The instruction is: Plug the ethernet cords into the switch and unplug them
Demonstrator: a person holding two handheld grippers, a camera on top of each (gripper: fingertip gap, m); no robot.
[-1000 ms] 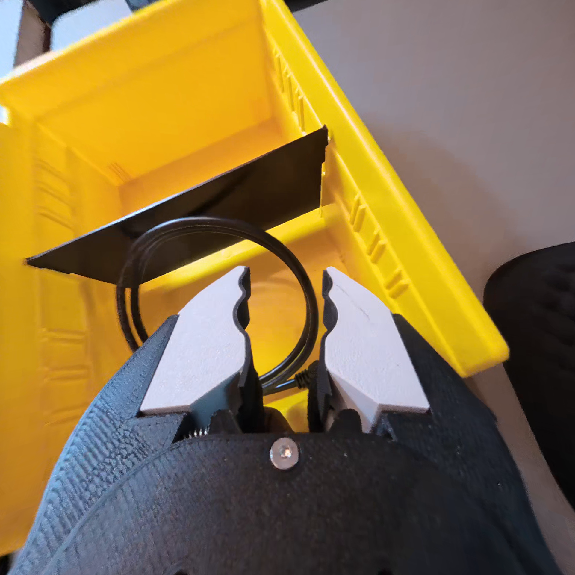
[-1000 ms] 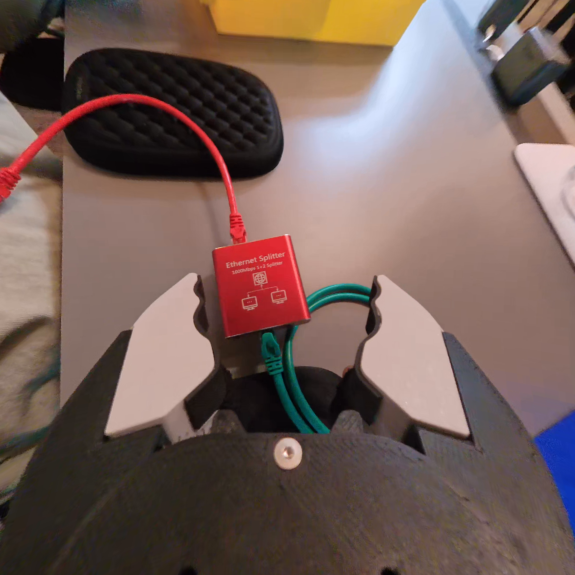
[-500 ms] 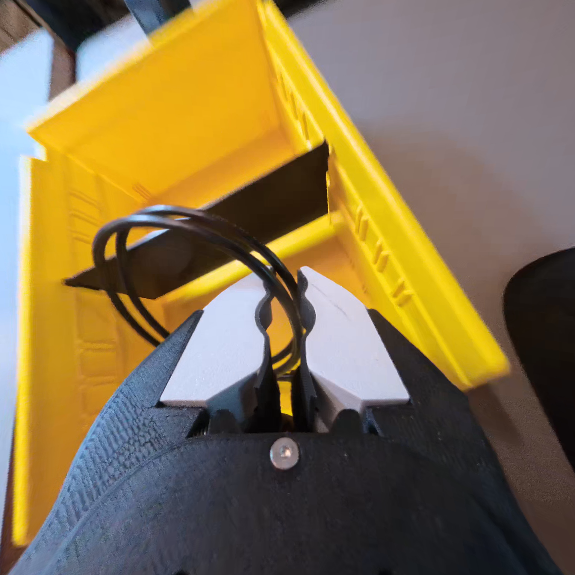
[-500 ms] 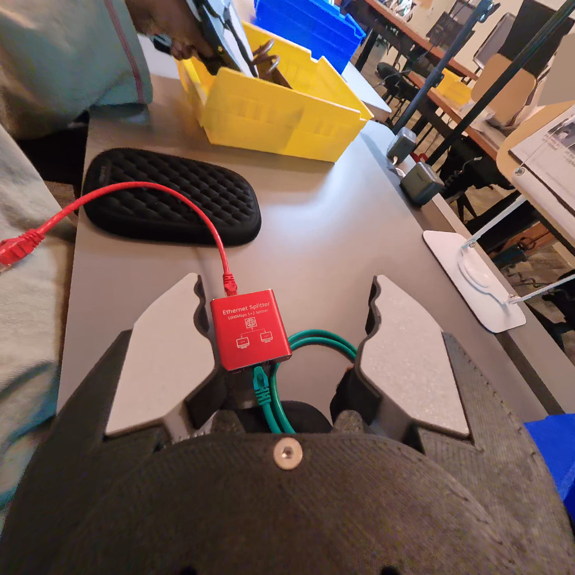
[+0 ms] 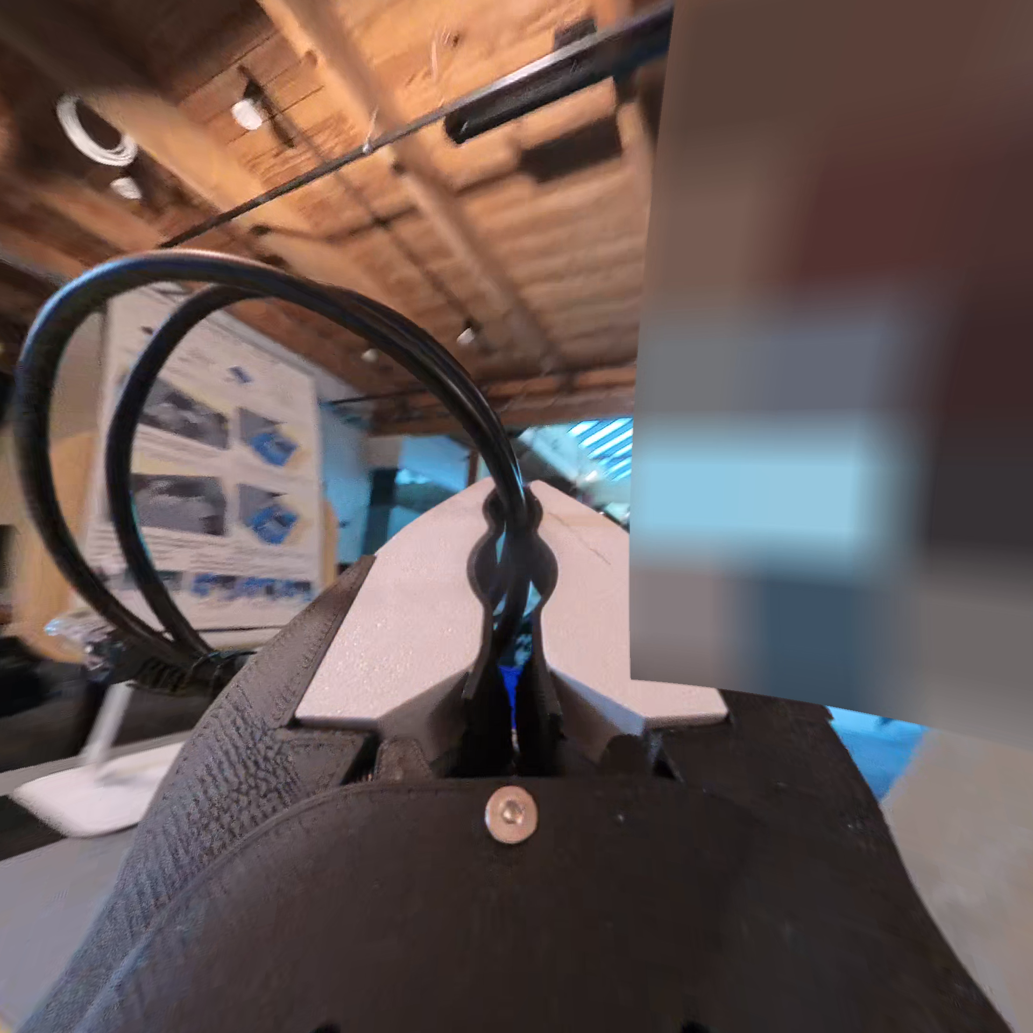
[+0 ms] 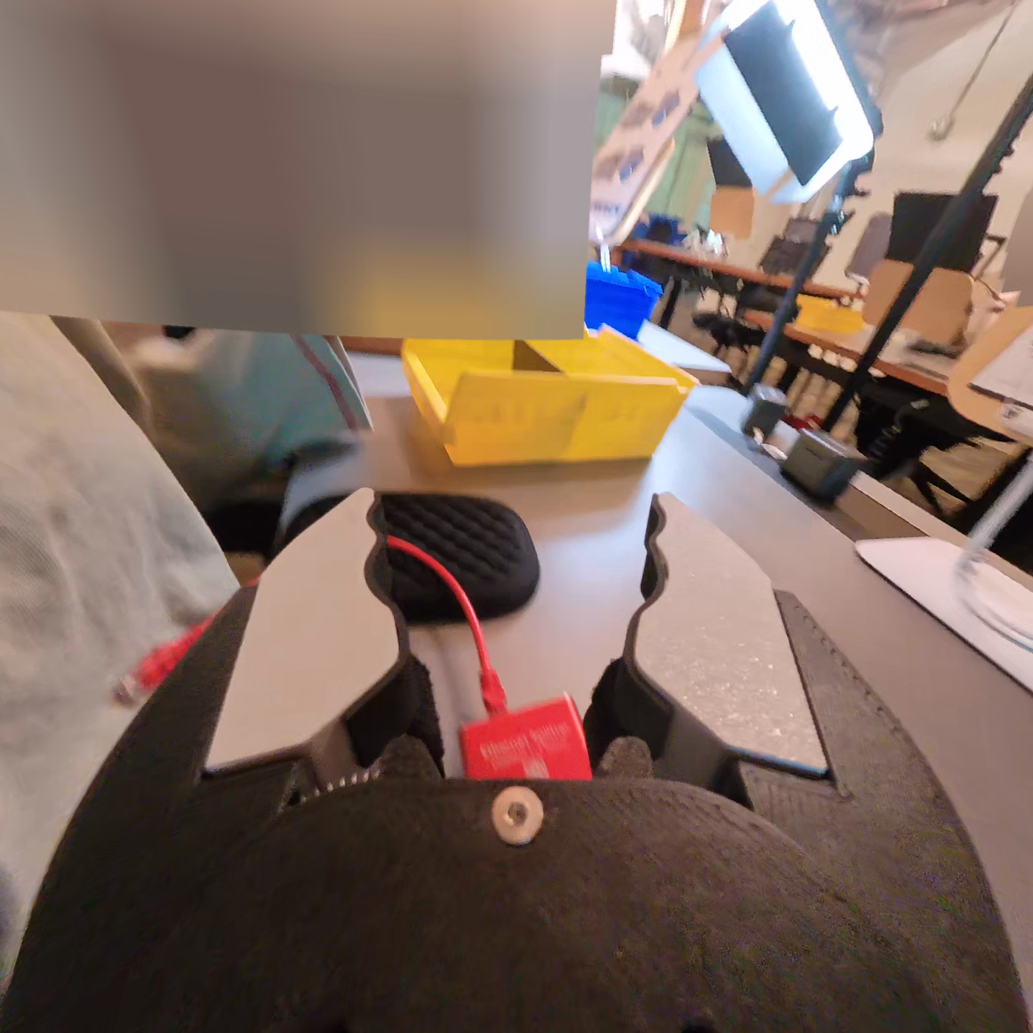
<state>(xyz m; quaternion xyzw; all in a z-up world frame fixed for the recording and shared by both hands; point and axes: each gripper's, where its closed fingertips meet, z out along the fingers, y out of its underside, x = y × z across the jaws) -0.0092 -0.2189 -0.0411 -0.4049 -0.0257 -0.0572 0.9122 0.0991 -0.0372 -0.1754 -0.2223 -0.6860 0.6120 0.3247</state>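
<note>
Black ethernet cord [image 5: 268,290] lifted out of the yellow bin [image 6: 559,413].
Your left gripper [image 5: 511,503] now pinches its coil aloft; your right gripper [image 6: 514,559] gapes empty above the red switch [image 6: 525,746].

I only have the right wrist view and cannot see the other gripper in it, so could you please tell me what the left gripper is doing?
Observer: The left gripper is shut on a coiled black cord, held up in the air.
Operator: Thank you; can you see a plug on that cord?
Observer: Yes, one plug hangs at the coil's lower left, beside a tie around the loops.
Operator: Is the cord touching the switch?
Observer: The left wrist view shows no switch at all, only ceiling beams and a poster behind the coil.
</note>
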